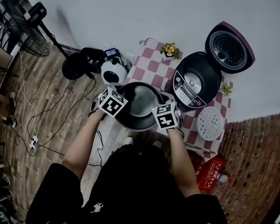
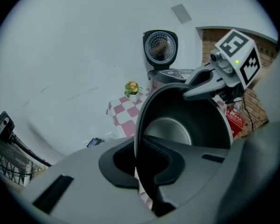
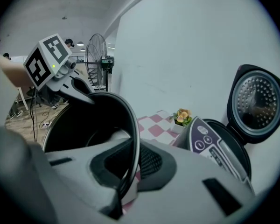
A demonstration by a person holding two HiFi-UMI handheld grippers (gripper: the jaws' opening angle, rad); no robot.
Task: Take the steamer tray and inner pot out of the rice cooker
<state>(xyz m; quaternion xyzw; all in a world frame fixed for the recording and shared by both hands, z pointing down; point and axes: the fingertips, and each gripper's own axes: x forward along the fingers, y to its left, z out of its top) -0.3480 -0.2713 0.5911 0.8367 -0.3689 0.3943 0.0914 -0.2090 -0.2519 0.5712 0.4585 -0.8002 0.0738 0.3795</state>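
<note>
The dark, round metal inner pot (image 1: 139, 107) is out of the black, purple-trimmed rice cooker (image 1: 196, 80) and is held by its rim between both tools. In the head view it sits over the near-left edge of the tabletop (image 1: 151, 65), which is covered in pink-and-white checks, at about 8 o'clock from the cooker. Whether its base touches the checked surface cannot be made out. The left tool (image 2: 140, 166) is clenched on the thin rim at the pot's 9 o'clock side, one pad inside the wall and one outside. The right tool (image 3: 129, 168) is clenched in the same way on the rim at roughly 4 o'clock. The pot's grey bottom shows inside and looks bare. The cooker stands empty with its round, perforated lid (image 1: 229, 45) tipped open toward 1 o'clock and its control panel facing the person. The white, round, perforated plastic steamer tray (image 1: 210, 123) lies flat on the tabletop at about 5 o'clock from the cooker, just beside it and apart from the pot. A small white flower pot with orange blooms (image 1: 169, 50) stands at the cooker's 10 o'clock, near the wall. A black pedestal fan (image 1: 19, 29) stands on the brick-pattern floor (image 1: 42, 92), well off at the pot's 10 o'clock.
</note>
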